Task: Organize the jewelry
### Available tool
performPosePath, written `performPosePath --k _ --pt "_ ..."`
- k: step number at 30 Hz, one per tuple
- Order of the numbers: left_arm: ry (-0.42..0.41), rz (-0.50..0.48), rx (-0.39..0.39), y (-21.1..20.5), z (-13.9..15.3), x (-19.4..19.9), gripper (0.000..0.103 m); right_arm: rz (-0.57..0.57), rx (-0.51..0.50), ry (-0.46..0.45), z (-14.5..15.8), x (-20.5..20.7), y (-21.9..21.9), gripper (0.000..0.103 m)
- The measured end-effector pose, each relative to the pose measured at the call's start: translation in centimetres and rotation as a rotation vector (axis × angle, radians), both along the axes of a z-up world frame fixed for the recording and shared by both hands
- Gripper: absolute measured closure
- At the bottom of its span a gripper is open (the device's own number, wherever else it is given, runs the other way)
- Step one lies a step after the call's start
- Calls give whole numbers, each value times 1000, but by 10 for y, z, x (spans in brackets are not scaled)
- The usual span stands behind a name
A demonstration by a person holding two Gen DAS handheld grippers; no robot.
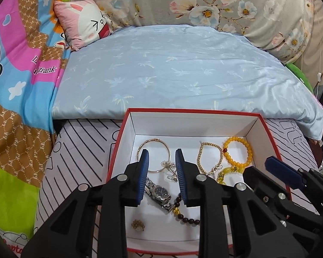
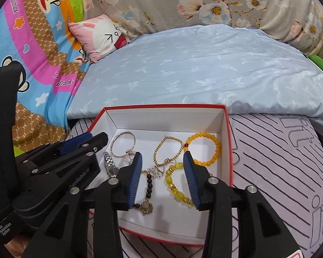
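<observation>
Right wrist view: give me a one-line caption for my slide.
Open right gripper poised over a red-rimmed box holding a yellow bead bracelet, gold chain and watch.

A: Both views are evenly and brightly lit from overhead, and colours stay saturated with no harsh glare.

B: Shadows are soft. The white-lined, red-edged cardboard box (image 1: 254,124) shows grey shading along its inner walls.

A: Fisheye distortion bows the pale blue palm-print quilt (image 2: 204,64), and black vignetting fills the corners.

B: The centre is sharp, while the edges smear slightly.
</observation>
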State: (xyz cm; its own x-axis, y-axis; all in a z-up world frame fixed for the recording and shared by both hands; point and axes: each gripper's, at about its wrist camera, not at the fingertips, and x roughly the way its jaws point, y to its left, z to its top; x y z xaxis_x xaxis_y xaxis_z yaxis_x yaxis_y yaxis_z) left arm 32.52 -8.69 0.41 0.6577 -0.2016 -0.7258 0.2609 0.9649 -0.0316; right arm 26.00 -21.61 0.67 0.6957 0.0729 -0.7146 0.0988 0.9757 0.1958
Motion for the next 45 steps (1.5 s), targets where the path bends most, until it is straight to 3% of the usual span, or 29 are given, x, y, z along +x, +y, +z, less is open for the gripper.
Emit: performPosePath --k 5,13,22,27,29,36,45 --pt "-13 13 28 1 3 -14 69 -16 -7 11 1 -15 0 55" --pt "30 23 22 9 -4 -33 69 -13 4 32 -3 -36 6 53" --pt "49 53 29 21 -3 -57 68 -35 -47 34 5 -63 11 42" --pt "51 72 57 25 1 -71 42 -52 -45 54 10 -73 11 35" --pt "47 74 79 25 4 -76 37 -59 -51 61 12 -77 12 33" --pt "36 97 120 31 10 -89 28 -78 -60 74 15 -88 18 30" --pt "47 119 114 38 11 -95 21 -96 -84 81 19 -98 23 27"
